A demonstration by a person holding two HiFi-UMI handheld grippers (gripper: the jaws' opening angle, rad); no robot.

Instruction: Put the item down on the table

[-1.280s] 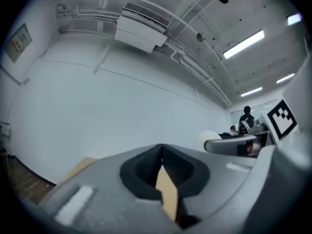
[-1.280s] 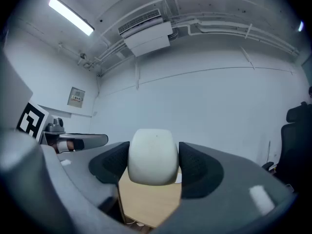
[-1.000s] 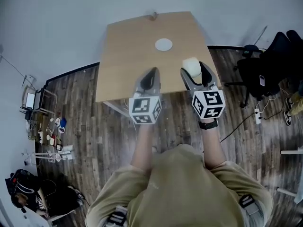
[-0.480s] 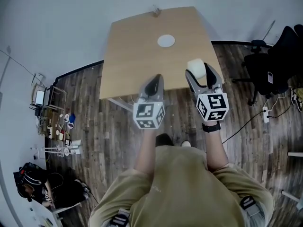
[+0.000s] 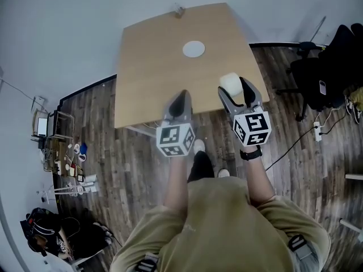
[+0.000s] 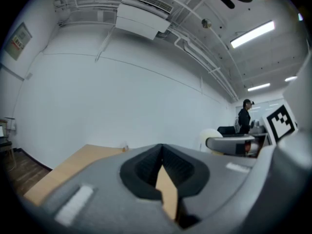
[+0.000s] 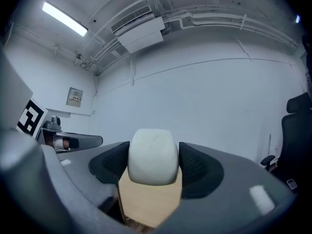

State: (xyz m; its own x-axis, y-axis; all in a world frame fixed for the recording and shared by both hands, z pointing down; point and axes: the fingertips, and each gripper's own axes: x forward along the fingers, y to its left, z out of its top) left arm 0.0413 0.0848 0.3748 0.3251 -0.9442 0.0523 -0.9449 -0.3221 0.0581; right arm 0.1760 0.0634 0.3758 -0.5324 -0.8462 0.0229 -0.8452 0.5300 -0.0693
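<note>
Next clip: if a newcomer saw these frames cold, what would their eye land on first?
The white rounded item stands out first, clamped between the jaws of the right gripper over the near right part of the wooden table. Next comes the small white disc lying alone farther back on the table. Then there is the left gripper, jaws together and empty, at the table's near edge.

We count one light brown wooden table, one flat white round disc, one white rounded item, and two grey two-jaw grippers, the left gripper and the right gripper. We also see one black office chair.
</note>
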